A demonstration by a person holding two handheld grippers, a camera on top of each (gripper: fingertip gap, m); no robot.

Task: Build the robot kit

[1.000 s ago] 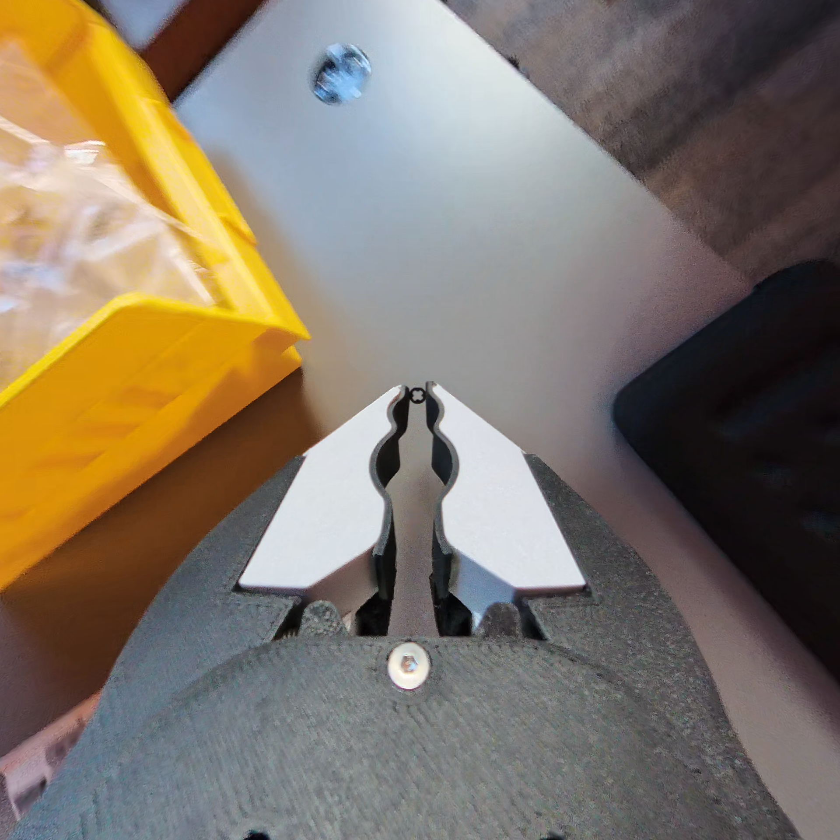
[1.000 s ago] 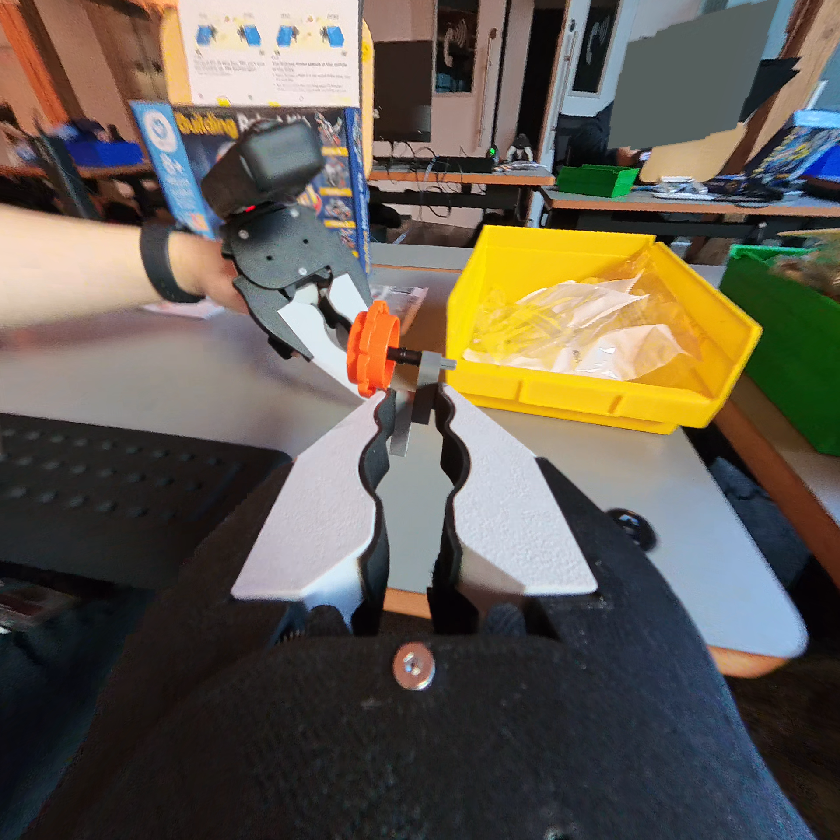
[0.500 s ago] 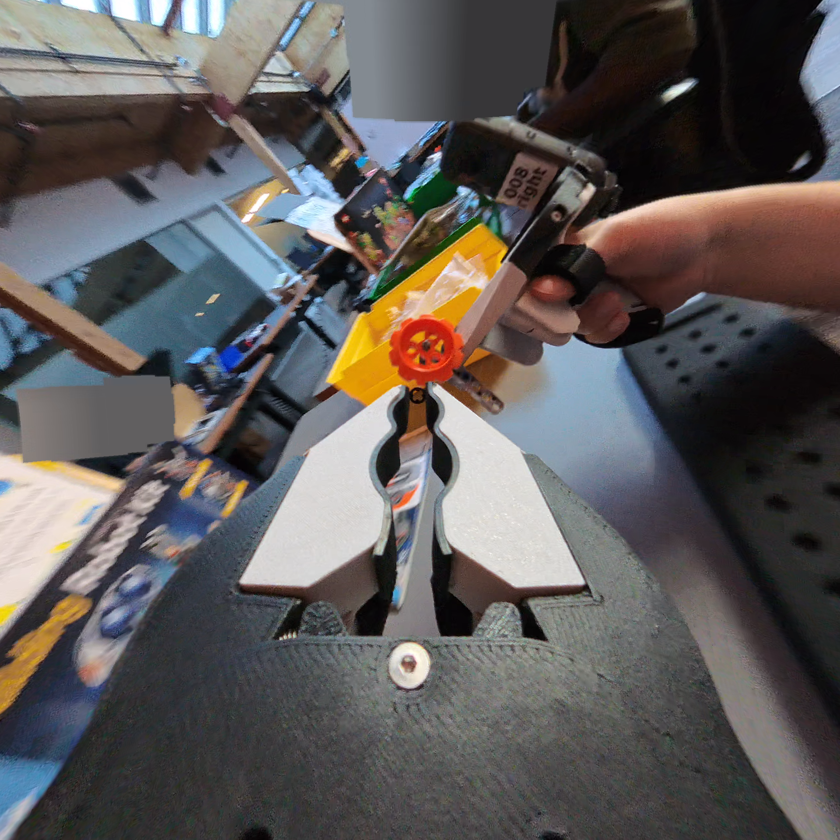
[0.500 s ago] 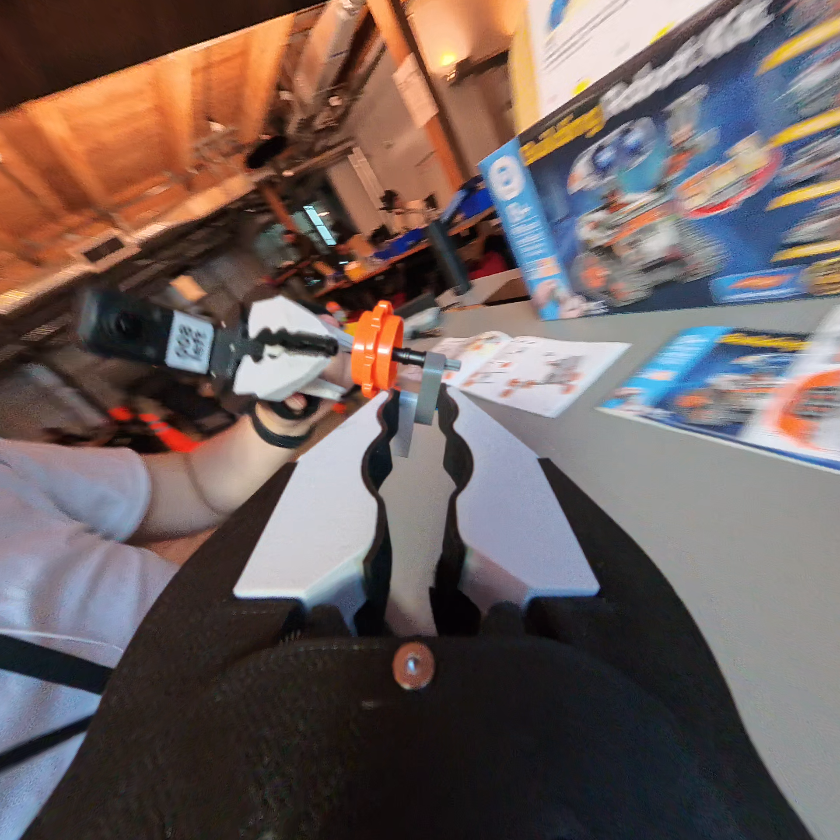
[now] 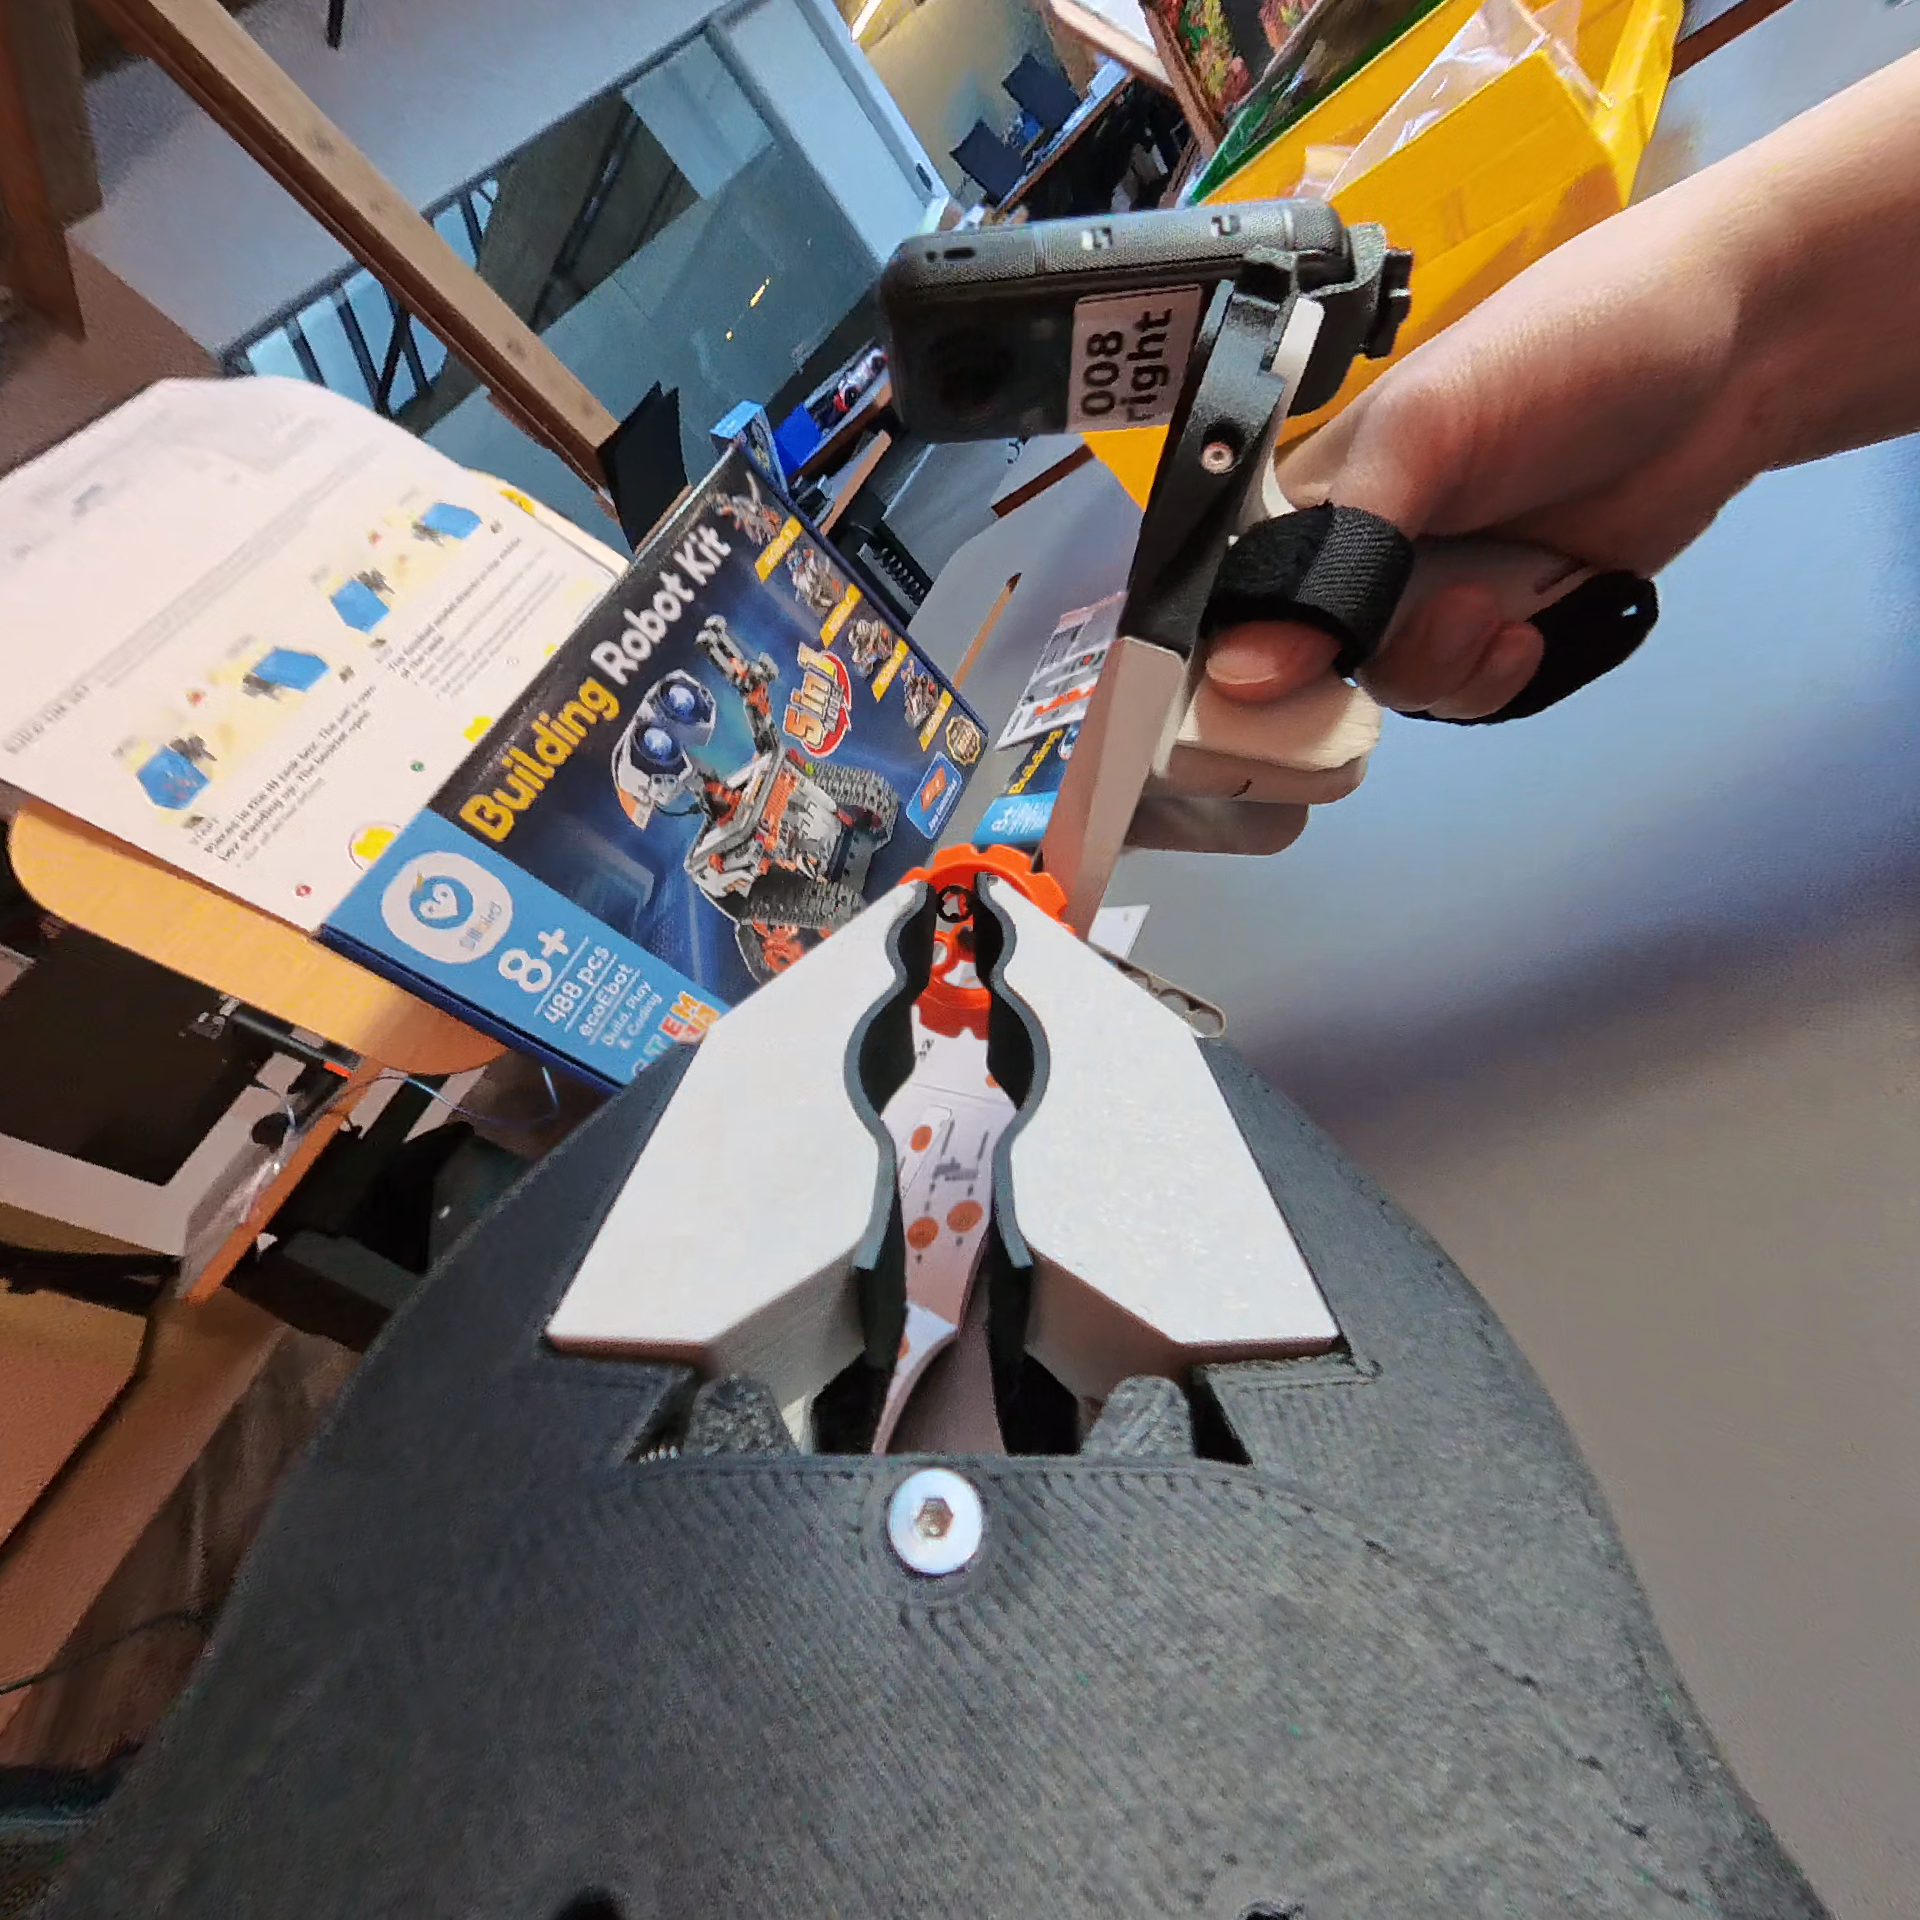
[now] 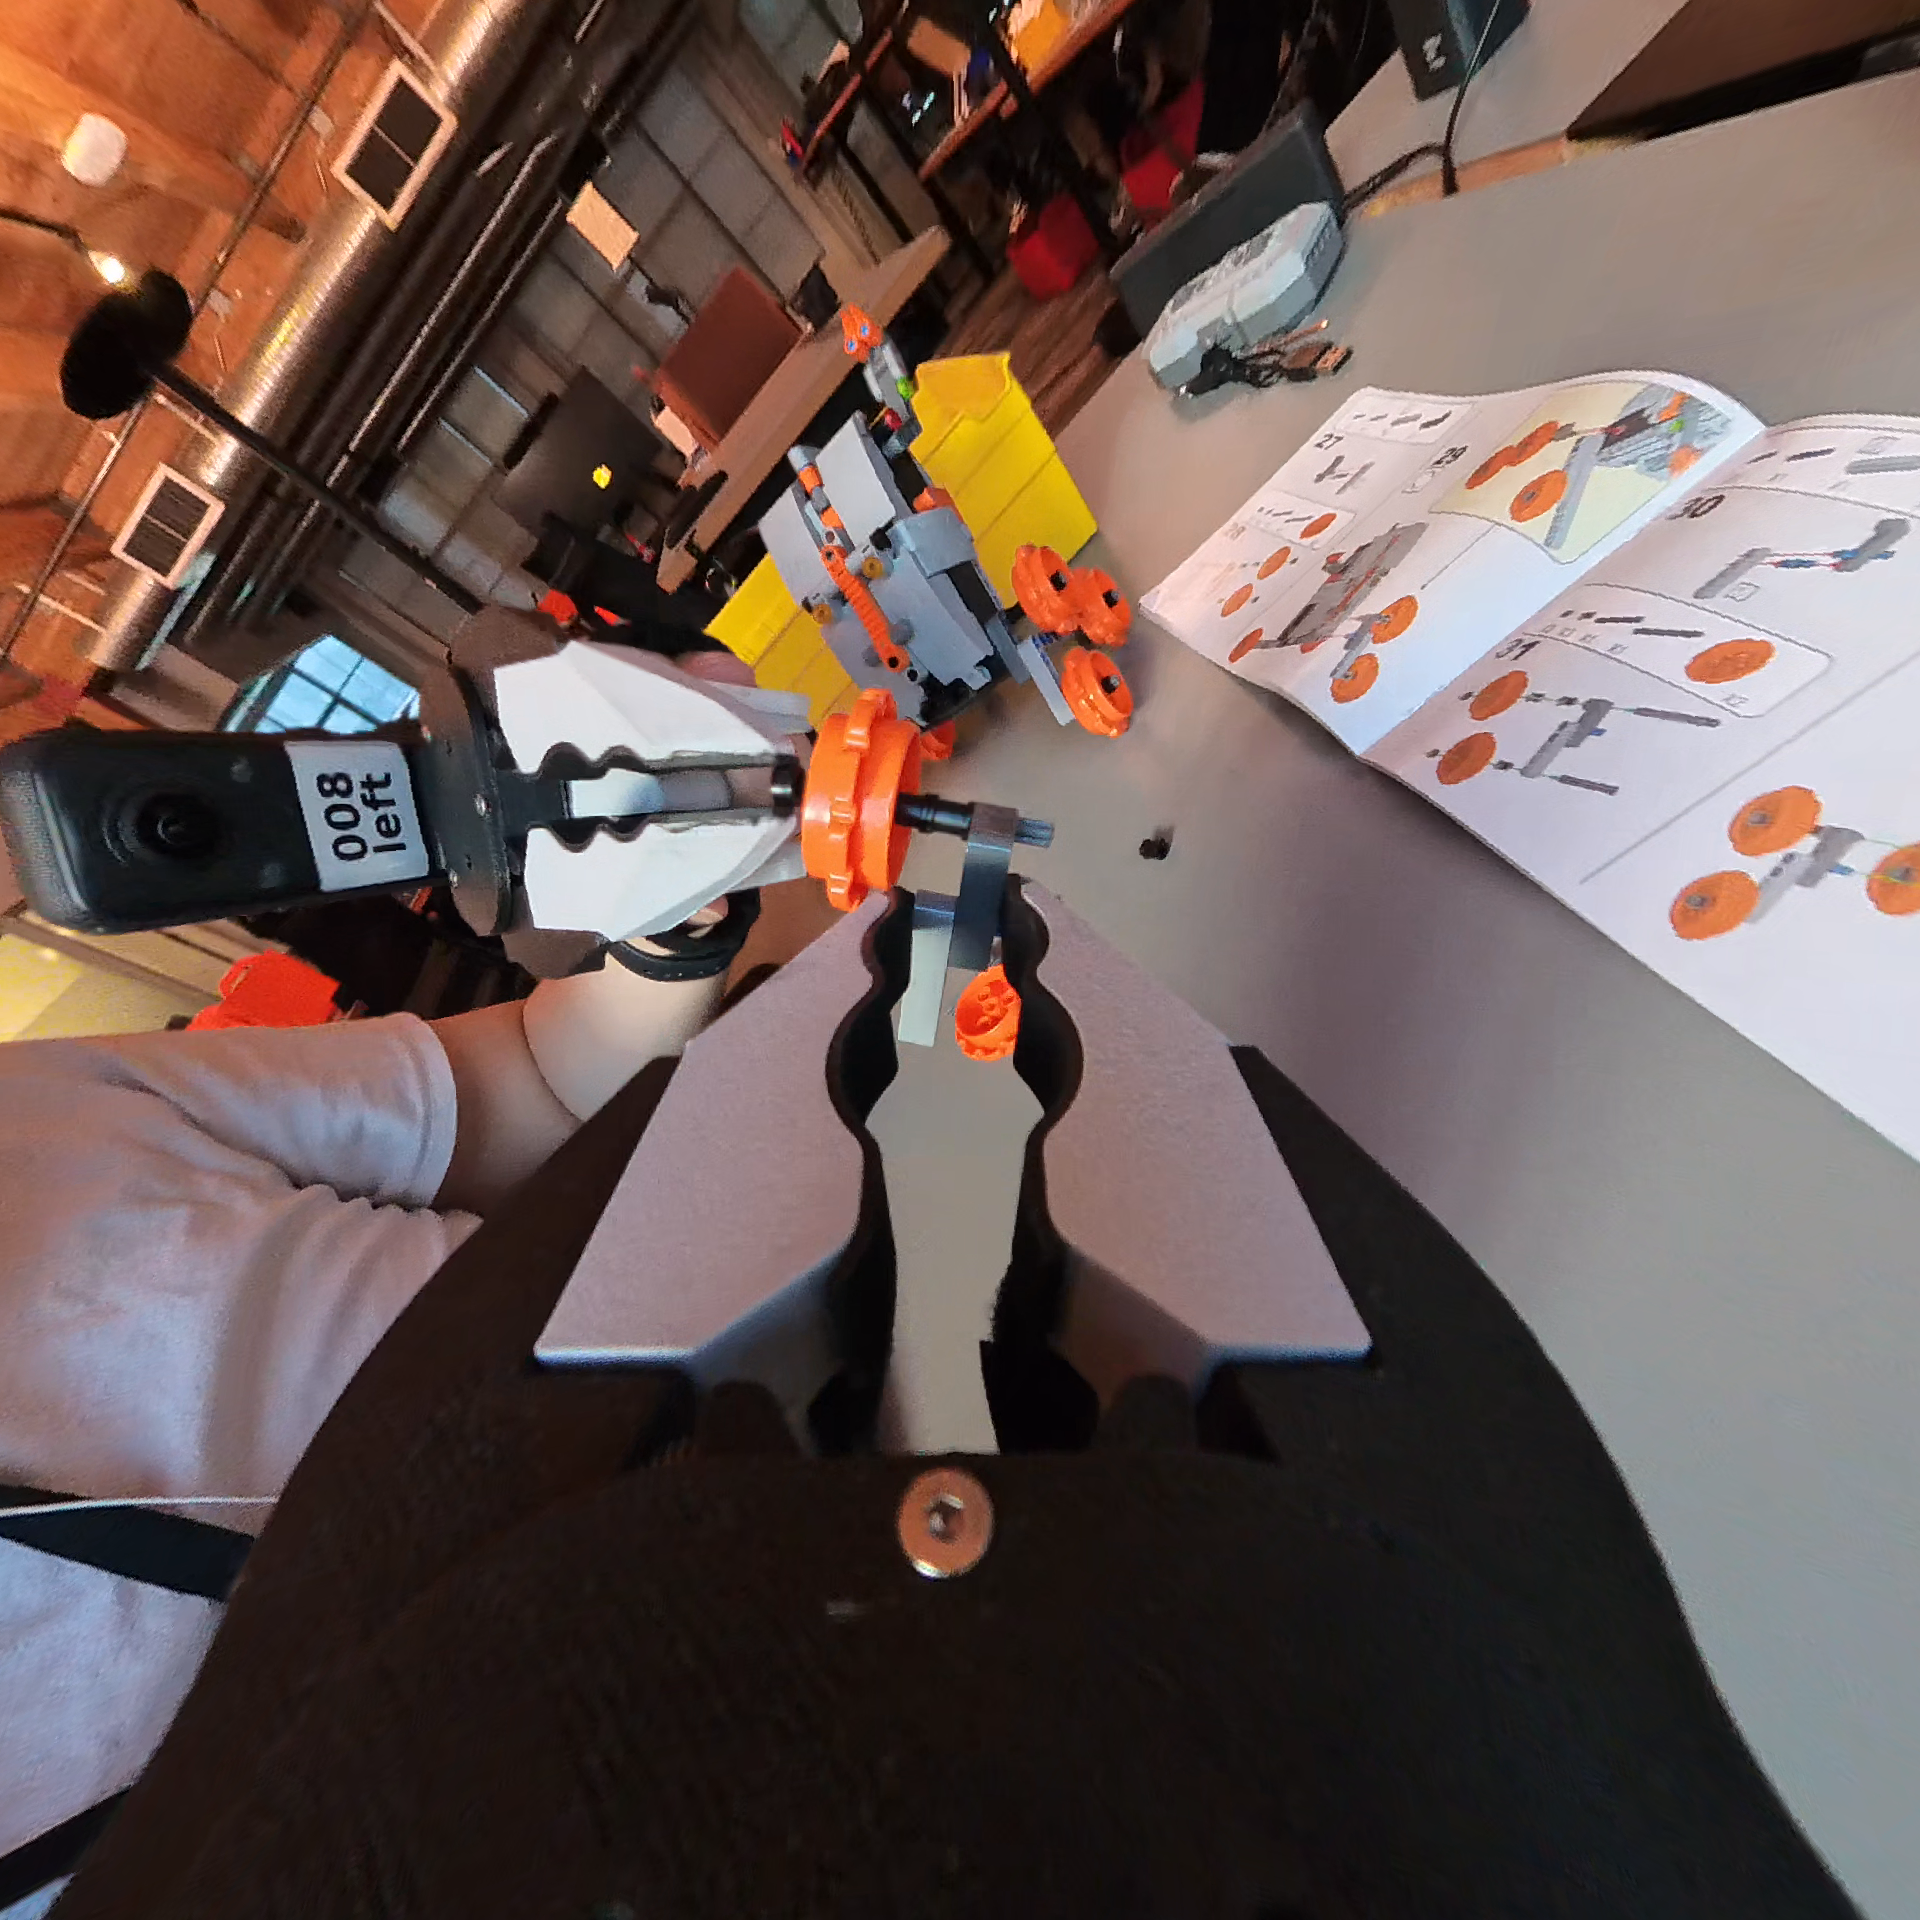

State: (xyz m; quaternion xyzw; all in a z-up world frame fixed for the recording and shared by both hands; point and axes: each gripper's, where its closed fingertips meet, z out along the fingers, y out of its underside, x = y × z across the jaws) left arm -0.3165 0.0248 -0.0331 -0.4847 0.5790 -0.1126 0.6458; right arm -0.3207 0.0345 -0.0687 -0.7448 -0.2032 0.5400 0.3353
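Note:
My left gripper [image 5: 951, 904] is shut on a small black ring [image 5: 950, 910] at its very tips. Just behind the tips is an orange wheel [image 5: 961, 860]. In the right wrist view the wheel [image 6: 857, 795] sits on a black axle [image 6: 930, 812] that passes through a grey beam [image 6: 982, 862]. My right gripper [image 6: 956, 902] is shut on that beam and holds it above the grey table [image 6: 1455, 1143]. The left gripper [image 6: 784, 777] comes in from the left, its tips against the wheel's hub. The right gripper [image 5: 1086, 873] also shows in the left wrist view, held by a hand.
A half-built grey and orange model [image 6: 914, 582] stands on the table with yellow bins [image 6: 997, 457] behind it. An open instruction booklet [image 6: 1558, 623] lies at right. A loose orange wheel [image 6: 987, 1013] and a small black piece [image 6: 1153, 844] lie nearby. A kit box [image 5: 665, 790] stands at left. Both grippers' tips are close together, under 4 cm apart. The small black piece [image 6: 1153, 844] sits 15 centimetres or so from the ends of my right fingers.
Both grippers have swung and tilted, so the backgrounds have turned. The left gripper's tips with the black ring have come closer to the orange wheel's hub. Both grips are unchanged.

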